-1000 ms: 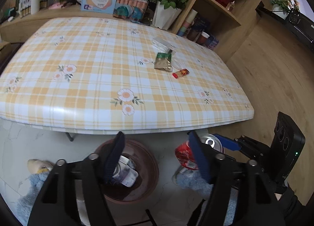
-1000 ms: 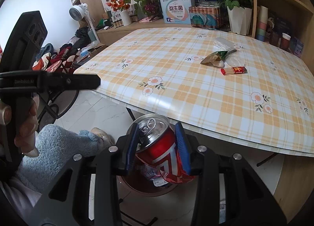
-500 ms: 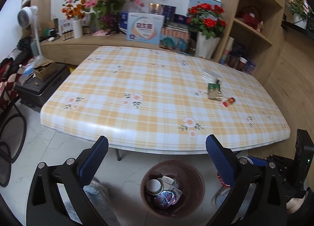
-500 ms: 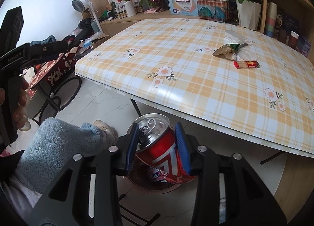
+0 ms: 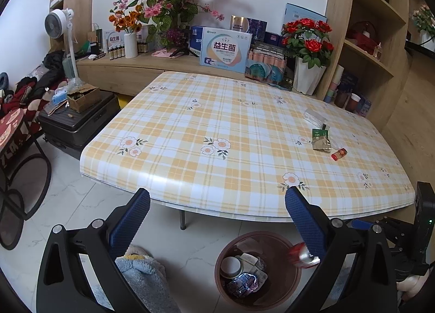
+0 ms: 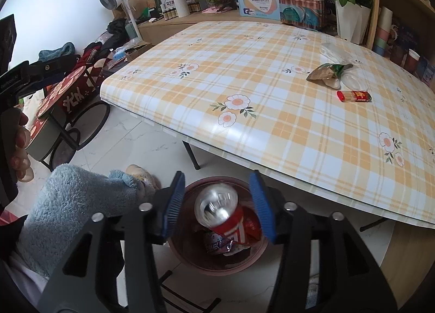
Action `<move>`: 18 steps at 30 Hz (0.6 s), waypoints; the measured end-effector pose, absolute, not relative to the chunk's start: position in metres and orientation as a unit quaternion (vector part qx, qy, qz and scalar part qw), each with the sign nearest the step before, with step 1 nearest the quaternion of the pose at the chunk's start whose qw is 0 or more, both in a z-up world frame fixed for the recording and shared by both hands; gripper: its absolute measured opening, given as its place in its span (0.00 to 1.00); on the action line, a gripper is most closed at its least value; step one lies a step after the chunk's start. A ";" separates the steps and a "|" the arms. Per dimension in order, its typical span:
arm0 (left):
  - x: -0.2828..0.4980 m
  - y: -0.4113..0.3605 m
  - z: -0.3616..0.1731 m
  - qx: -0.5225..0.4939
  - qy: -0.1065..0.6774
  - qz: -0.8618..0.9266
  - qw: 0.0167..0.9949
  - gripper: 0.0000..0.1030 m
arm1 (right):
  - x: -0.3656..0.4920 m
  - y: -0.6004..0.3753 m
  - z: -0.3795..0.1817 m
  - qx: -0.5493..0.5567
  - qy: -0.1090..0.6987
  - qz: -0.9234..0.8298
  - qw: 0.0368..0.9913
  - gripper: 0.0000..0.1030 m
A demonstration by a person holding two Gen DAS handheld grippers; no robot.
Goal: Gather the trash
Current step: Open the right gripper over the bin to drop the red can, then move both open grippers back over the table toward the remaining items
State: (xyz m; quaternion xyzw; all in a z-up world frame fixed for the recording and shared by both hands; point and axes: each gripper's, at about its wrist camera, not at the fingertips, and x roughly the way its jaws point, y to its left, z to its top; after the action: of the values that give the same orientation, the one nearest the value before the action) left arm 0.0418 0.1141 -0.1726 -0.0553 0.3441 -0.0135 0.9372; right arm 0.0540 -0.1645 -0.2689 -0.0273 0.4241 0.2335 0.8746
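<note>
White fan (image 5: 58, 23), black suitcase (image 5: 78, 122), boxes behind checked table (image 5: 206, 133).

The left gripper (image 5: 217, 205) points forward and downward, and its two blue pads stand very wide apart with nothing between them. In the right wrist view it appears at the left edge as a black frame, held by the person's left hand (image 6: 20, 147), whose fingers wrap around the handle. The right gripper (image 6: 221, 204) also points downward. Its jaws are opening: the blue pads stand apart from the red can (image 6: 223, 215), which is between them, blurred, and touches neither pad. A fluffy blue sleeve (image 6: 73, 204) lies beside the right gripper.
</note>
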 end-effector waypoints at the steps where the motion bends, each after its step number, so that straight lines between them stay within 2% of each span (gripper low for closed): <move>1: 0.041 0.115 -0.173 -0.056 0.342 -0.013 0.938 0.94 | 0.053 -0.165 -0.268 -0.027 0.422 0.231 0.876 0.56; 3: 0.041 0.116 -0.173 -0.057 0.338 -0.010 0.939 0.94 | 0.051 -0.166 -0.264 -0.028 0.414 0.225 0.882 0.64; 5: 0.040 0.117 -0.174 -0.061 0.335 -0.009 0.940 0.94 | 0.047 -0.170 -0.256 -0.031 0.390 0.208 0.896 0.86; 7: 0.039 0.118 -0.174 -0.066 0.332 -0.007 0.941 0.94 | 0.042 -0.178 -0.247 -0.026 0.359 0.192 0.913 0.93; 13: 0.039 0.116 -0.174 -0.064 0.325 -0.007 0.944 0.94 | 0.044 -0.203 -0.228 -0.018 0.312 0.134 0.940 0.95; 18: 0.040 0.113 -0.173 -0.060 0.322 -0.007 0.945 0.94 | 0.048 -0.213 -0.226 -0.028 0.306 0.114 0.945 0.95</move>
State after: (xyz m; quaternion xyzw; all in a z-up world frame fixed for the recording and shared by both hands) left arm 0.0401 0.1127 -0.1731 -0.0597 0.3216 -0.0071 0.9449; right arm 0.0485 -0.2132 -0.2264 -0.0283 0.3057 0.1143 0.9448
